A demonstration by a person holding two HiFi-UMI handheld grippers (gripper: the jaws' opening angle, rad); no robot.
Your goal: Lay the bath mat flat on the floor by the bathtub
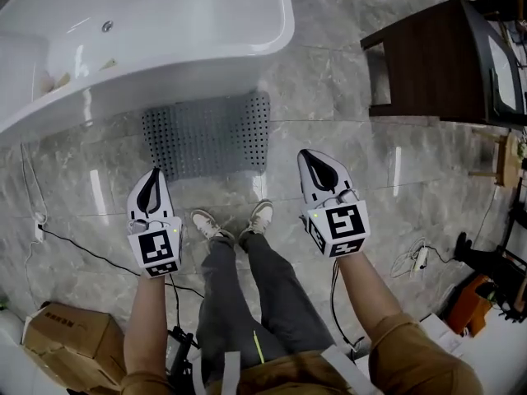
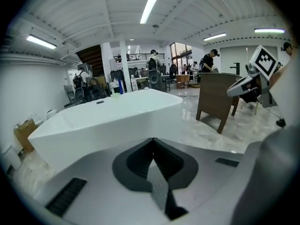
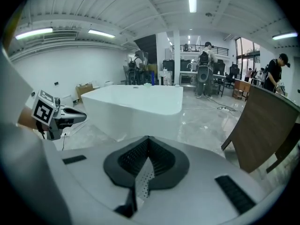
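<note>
Grey rectangular rubber bath mat (image 1: 210, 134), surface covered in rows of small dots or holes. Spread out flat, long side parallel to the white freestanding bathtub (image 1: 165, 23), far edge at the tub's base beneath its overhanging rim. Rests on the glossy grey marble-patterned tile floor (image 1: 329, 81). Near edge slightly wavy.

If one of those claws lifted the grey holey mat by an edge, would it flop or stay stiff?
Probably flop: the mat looks thin, with a slightly wavy outline. The many holes suggest soft rubber, fairly light. On the glossy floor a push might slide it rather than buckle it.
</note>
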